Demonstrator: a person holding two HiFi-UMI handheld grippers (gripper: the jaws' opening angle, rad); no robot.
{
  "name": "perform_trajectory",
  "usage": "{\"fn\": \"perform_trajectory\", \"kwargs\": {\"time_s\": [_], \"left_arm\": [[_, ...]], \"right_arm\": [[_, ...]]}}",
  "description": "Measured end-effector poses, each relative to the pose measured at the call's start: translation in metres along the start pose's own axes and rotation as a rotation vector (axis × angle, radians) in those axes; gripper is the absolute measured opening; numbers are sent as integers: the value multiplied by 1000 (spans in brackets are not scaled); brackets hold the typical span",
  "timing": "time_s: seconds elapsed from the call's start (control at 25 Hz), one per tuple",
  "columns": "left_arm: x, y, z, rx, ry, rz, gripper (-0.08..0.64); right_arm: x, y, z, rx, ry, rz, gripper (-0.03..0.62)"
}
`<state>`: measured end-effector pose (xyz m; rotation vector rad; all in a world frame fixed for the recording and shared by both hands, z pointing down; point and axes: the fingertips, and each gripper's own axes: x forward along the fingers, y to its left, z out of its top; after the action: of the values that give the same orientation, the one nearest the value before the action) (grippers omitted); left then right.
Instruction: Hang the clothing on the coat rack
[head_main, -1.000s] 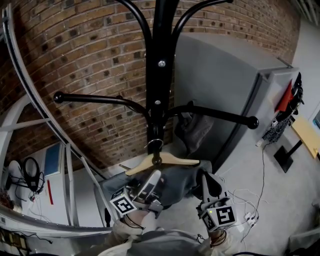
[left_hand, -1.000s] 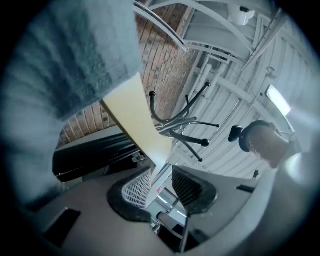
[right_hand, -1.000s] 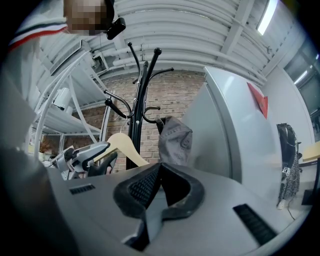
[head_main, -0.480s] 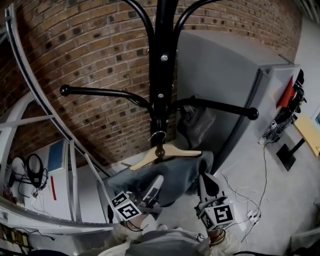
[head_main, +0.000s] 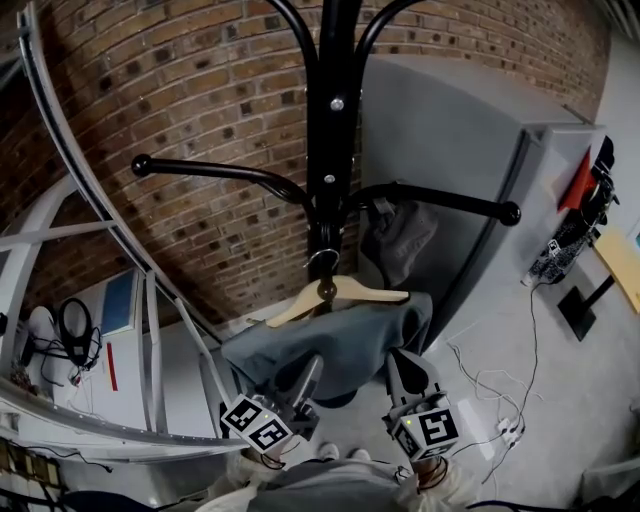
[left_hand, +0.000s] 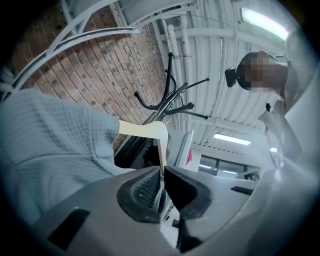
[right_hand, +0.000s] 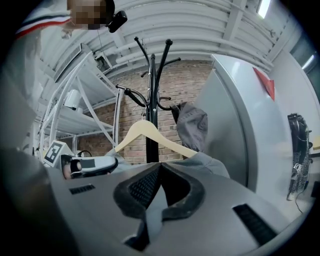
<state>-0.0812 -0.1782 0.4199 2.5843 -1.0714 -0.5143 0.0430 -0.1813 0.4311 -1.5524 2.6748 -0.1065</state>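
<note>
The coat rack (head_main: 330, 120) is a glossy black metal pole with curved tubular arms ending in ball knobs, standing before a rough red brick wall (head_main: 200, 100). At the pole's 6 o'clock in the head view hangs a smooth, pale wooden hanger (head_main: 345, 293) with a thin metal hook (whether that hook rests on the rack I cannot tell). Over its shoulders lies the grey garment (head_main: 340, 345), a soft waffle-textured knit sagging in one broad fold. A second, crumpled grey cloth (head_main: 400, 240) droops from the rack arm at 3 o'clock, beside a smooth grey cabinet (head_main: 450, 150). Both claws reach toward the garment's lower edge from 6 o'clock, roughly level, with their marker cubes nearest the person. The left claw (head_main: 308, 372), at the garment's 7 o'clock, has just been closing. Its ribbed black pads (left_hand: 145, 187) stand almost together with no cloth seen between them, the knit lying at their 9 o'clock and the hanger's pale end just past the tips. The right claw (head_main: 398, 362), at the garment's 5 o'clock, is clenched on the grey garment, a strip of cloth pinched between its pads.
</note>
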Motion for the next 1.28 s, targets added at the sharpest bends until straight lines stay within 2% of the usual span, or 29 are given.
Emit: {"fn": "perform_trajectory", "kwargs": {"time_s": [0.32, 0.72, 0.92, 1.28], "left_arm": [[-15, 4, -7, 121, 36, 98, 9], [-17, 12, -11, 259, 78, 204, 8], [-19, 19, -20, 287, 70, 209, 8], [-12, 21, -12, 299, 89, 259, 8]], "right_arm": [[-2, 25, -1, -5, 4, 77, 21], [-1, 28, -4, -1, 16, 97, 21], [0, 26, -7, 0, 18, 89, 21], [6, 22, -9, 7, 25, 96, 21]]}}
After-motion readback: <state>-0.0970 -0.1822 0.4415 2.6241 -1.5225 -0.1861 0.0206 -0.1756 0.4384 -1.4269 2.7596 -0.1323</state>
